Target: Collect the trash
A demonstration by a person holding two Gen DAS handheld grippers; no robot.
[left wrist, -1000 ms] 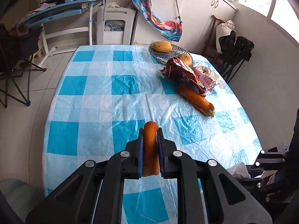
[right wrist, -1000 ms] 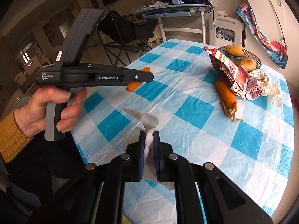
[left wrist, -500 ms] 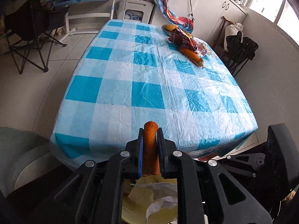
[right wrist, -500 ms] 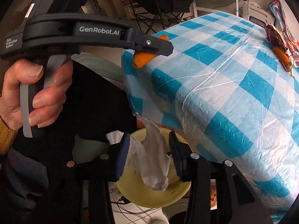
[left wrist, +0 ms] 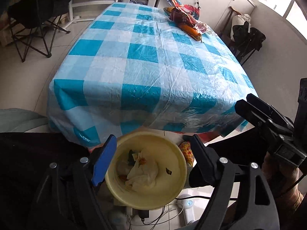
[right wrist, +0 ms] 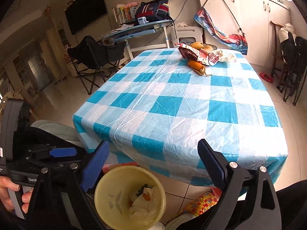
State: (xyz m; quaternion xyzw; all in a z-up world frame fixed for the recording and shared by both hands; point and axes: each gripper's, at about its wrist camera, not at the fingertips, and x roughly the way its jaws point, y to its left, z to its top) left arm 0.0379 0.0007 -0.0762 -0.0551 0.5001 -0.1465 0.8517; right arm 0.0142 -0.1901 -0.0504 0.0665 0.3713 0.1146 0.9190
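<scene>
Yellow bin (left wrist: 178,189) with crumpled tissue (left wrist: 144,174) directly below both wide-open, empty grippers, left gripper (left wrist: 153,157) and right gripper (right wrist: 153,163).

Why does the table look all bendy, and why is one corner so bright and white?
Left wrist view: the fisheye lens bows the checked tablecloth and darkens the picture's corners. Right wrist view: daylight glare washes the cloth's near right corner almost white, while the yellow bin below stays sharp and shaded.

A: Glossy, creased plastic sheet over checked tablecloth (left wrist: 142,61). Smooth matt yellow plastic bin (left wrist: 178,182).
B: Crumpled white paper tissue (left wrist: 144,174) inside. Matt black plastic gripper arms, blue rubbery pads (left wrist: 103,161), shiny metal screws.
</scene>
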